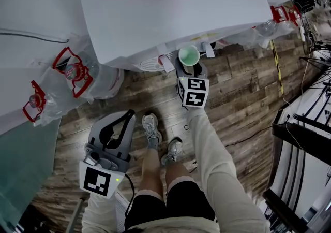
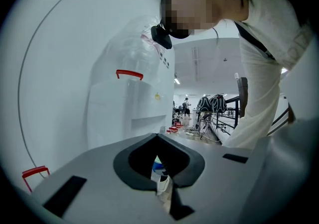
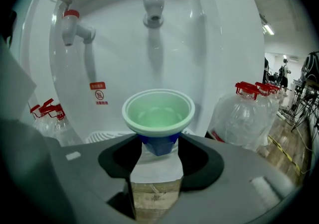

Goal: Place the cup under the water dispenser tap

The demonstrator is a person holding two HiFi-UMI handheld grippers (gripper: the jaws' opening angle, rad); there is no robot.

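Right gripper view: the right tongs (image 3: 158,144) grasp the cup (image 3: 158,112) by its blue base, below the middle tap (image 3: 152,0). The cup looks light, thin-walled and crushable, so a gentle hold low down suits it. The left tongs (image 2: 158,141) are clenched, empty.

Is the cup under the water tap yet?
Almost. Done: the green plastic cup with a blue base is picked up, gripped in the right tool. In hand: it's held in the air, lined up below the pale tap of the white water dispenser. Left: set it on the white slotted drip tray and let go.
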